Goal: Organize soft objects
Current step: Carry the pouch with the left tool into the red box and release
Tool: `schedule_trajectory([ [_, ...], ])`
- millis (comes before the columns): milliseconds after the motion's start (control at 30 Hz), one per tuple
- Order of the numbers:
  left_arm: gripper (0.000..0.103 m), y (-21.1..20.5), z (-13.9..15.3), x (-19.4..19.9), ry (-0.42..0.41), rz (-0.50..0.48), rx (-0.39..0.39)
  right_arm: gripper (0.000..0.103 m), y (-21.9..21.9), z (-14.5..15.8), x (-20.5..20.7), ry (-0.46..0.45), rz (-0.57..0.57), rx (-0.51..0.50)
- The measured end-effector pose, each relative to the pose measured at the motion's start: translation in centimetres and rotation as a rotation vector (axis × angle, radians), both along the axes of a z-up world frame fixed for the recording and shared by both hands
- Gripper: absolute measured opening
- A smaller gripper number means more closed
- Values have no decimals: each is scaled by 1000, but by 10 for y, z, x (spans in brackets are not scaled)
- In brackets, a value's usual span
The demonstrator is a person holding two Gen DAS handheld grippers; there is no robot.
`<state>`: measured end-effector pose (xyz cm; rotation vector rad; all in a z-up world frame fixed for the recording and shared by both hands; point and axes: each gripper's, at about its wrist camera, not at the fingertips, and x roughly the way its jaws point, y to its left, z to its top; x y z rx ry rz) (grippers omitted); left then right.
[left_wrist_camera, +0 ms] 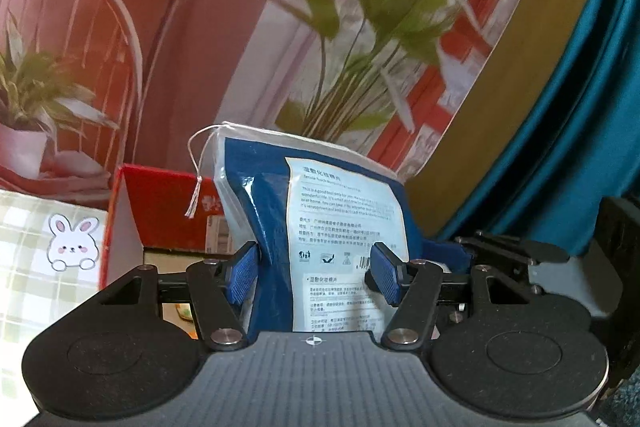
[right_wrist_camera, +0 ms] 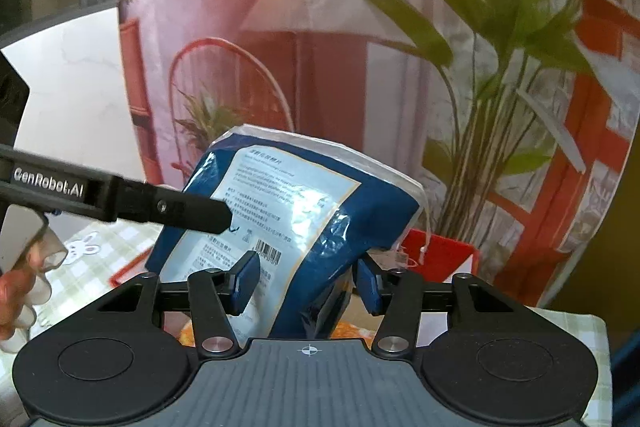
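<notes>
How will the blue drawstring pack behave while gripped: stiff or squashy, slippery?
Probably squashy: the blue pack pinches inward between the left gripper pads. Its glossy film looks slippery. It seems light, since the right gripper also clamps it aloft.

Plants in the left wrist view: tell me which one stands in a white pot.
The small plant at far left; the tall plant behind the blue pack shows no pot.

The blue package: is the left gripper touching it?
Touching. In the left wrist view, both blue pads of the left gripper press into the blue package, which bulges above them.
</notes>
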<state>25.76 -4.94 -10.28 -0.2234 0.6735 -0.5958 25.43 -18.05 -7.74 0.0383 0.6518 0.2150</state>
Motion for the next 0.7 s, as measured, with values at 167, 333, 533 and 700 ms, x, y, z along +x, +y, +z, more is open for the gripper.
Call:
schedule_trajectory([
  [167,63,-12,-23,18,70,-10,14,48,-13,-23,18,66,-39,9],
  [333,63,-18,-44,32,139,-11,27,48,-19,-48,28,147,-75,13],
  [533,63,-23,-64,38,193,-13,60,47,-15,-67,38,222,-85,-23],
  [700,63,-31,-73,39,218,-16,71,47,-14,-77,41,274,-105,-49],
])
